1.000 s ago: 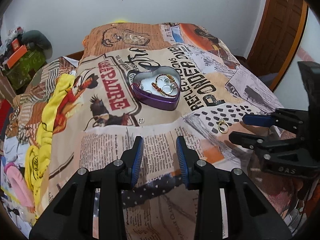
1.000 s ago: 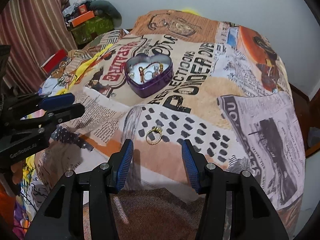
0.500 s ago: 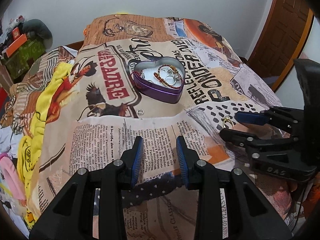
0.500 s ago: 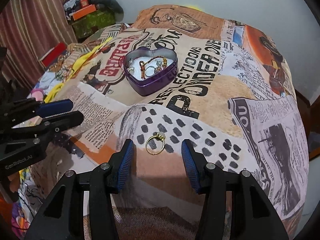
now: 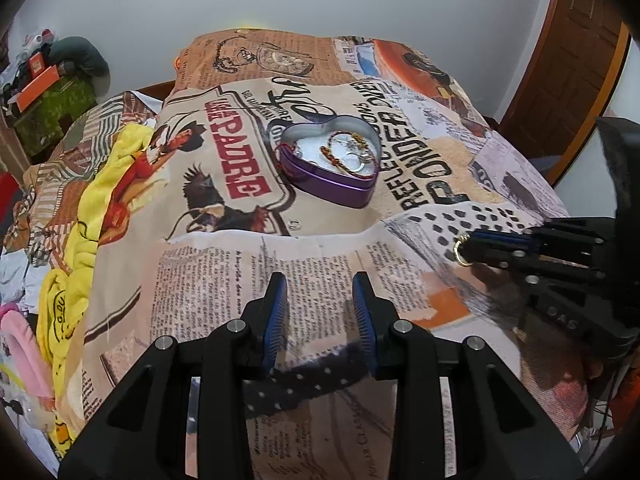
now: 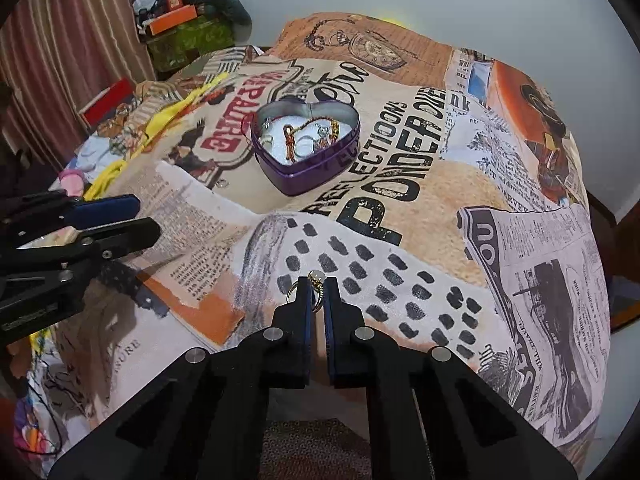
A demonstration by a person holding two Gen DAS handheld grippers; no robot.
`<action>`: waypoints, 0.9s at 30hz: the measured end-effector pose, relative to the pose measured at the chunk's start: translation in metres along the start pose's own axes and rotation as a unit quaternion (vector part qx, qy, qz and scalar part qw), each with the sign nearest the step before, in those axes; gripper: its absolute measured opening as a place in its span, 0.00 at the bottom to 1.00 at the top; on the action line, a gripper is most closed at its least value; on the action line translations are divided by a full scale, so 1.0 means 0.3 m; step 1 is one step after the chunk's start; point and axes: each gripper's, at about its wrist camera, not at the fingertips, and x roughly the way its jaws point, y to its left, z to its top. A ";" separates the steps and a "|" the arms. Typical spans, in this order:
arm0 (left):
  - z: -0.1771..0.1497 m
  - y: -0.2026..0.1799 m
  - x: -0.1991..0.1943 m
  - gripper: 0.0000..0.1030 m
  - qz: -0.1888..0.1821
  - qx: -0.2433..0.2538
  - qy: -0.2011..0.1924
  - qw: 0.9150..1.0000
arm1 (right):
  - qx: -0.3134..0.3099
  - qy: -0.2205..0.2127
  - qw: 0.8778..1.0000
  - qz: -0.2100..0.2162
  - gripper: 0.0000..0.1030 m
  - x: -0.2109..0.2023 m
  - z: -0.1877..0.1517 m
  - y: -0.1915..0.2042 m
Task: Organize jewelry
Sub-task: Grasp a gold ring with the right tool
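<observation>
Right gripper [image 6: 318, 288]: pinched tight on the gold ring [image 6: 310, 290], right at the fingertips, low over the spotted patch of the bedspread [image 6: 440, 208].
Gold ring: upright between the blue pads, stone at the top, hoop poking out on the left side; also seen at the tip of that gripper from the left wrist [image 5: 462, 254].
Left gripper [image 5: 320, 300]: fingers spread partway, nothing between them, hanging over the newsprint patch near the front edge of the bed.
Heart tin [image 6: 316, 176]: purple, lid off, sitting mid-bed, well apart from both grippers.
In the tin: red-and-gold bracelet [image 6: 294, 140], silver rings, a few small pieces tangled together.
Small ring [image 5: 295, 223]: silvery, loose on the bedspread, just in front of the tin on its near left.
Yellow cloth [image 5: 100, 208]: bunched along the left edge of the bed.
Door [image 5: 568, 64]: brown wood, far right.
</observation>
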 end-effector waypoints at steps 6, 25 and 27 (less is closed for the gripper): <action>0.017 0.038 0.034 0.32 0.009 -0.011 0.004 1.000 | 0.000 -0.011 1.000 0.002 0.05 -0.006 0.009 0.001; -0.016 0.092 0.075 0.32 0.001 -0.030 0.011 0.999 | -0.003 0.023 1.000 0.018 0.16 0.046 0.036 0.001; -0.016 0.096 0.076 0.32 0.000 -0.032 0.011 0.999 | -0.009 0.025 1.000 0.017 0.16 0.054 0.035 0.006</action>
